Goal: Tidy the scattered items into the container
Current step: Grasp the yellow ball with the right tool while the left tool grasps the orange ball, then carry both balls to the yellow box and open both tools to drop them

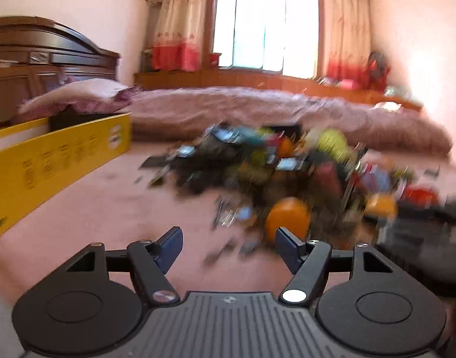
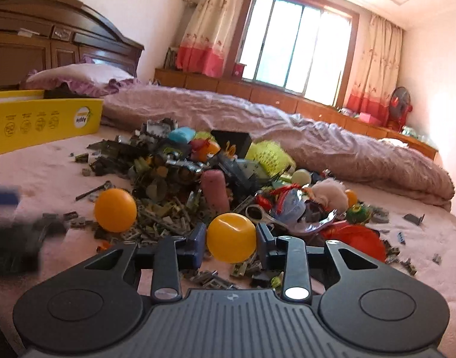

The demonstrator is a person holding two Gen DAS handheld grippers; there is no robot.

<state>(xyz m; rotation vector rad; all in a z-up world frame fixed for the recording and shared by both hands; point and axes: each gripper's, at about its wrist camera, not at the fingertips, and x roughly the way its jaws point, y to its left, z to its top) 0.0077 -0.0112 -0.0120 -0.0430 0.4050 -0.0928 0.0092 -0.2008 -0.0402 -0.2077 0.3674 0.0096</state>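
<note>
A heap of small toys and plastic bits (image 2: 180, 179) lies on the pink bed cover, blurred in the left wrist view (image 1: 272, 167). My right gripper (image 2: 230, 234) is shut on a yellow ball (image 2: 230, 238), a pad against each side, at the heap's near edge. A second orange ball (image 2: 115, 210) rests to its left. My left gripper (image 1: 228, 235) is open with nothing between its fingers, short of an orange ball (image 1: 287, 217). The yellow cardboard box (image 1: 58, 161) stands at the left, and in the right wrist view the box (image 2: 43, 122) sits behind the heap.
A rolled pink quilt (image 2: 317, 143) runs behind the heap, with a pillow (image 2: 78, 79) and a dark wooden headboard (image 2: 49, 44) at the left. Stray pieces (image 2: 414, 217) lie on the cover at the right. The left gripper appears as a dark blur (image 2: 10, 232) at the left edge.
</note>
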